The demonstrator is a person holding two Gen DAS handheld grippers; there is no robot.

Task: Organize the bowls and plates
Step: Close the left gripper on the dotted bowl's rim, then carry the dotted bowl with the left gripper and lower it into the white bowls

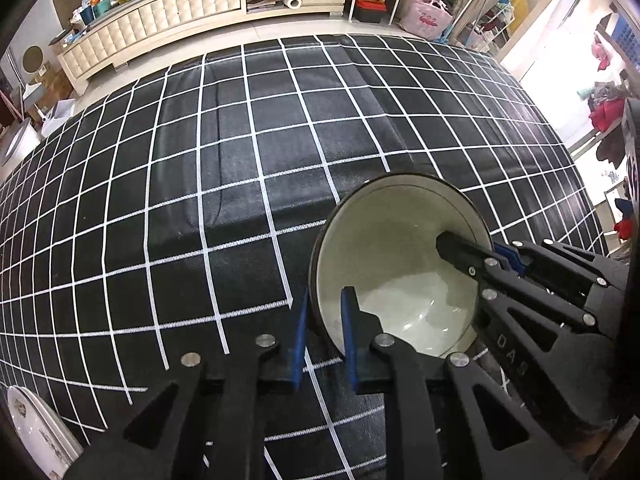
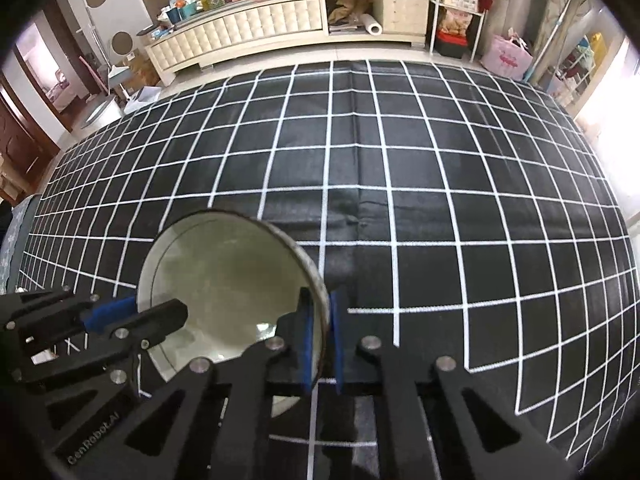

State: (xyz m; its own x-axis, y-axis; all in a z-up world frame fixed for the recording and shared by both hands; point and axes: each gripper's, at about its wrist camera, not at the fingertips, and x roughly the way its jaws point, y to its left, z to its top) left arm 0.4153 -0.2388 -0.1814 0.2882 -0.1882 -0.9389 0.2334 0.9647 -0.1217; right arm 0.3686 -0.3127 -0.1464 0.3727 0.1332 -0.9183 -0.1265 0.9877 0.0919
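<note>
A bowl [image 1: 400, 248] with a dark outside and a pale inside is held by both grippers above the black checked tablecloth [image 1: 200, 184]. My left gripper [image 1: 325, 336] is shut on its left rim, one blue pad inside and one outside. My right gripper [image 1: 480, 258] comes in from the right and grips the opposite rim. In the right wrist view the same bowl [image 2: 224, 276] sits at lower left, my right gripper [image 2: 320, 340] is shut on its right rim and my left gripper [image 2: 140, 316] holds its left rim. A patterned white plate [image 1: 36, 432] lies at the table's lower left.
The checked cloth [image 2: 440, 200] covers the whole table. Beyond the far table edge stand a cream tufted cabinet [image 1: 180, 12] with clutter on top, a metal shelf [image 2: 456, 8] and a pink bag [image 2: 508, 58] on the floor.
</note>
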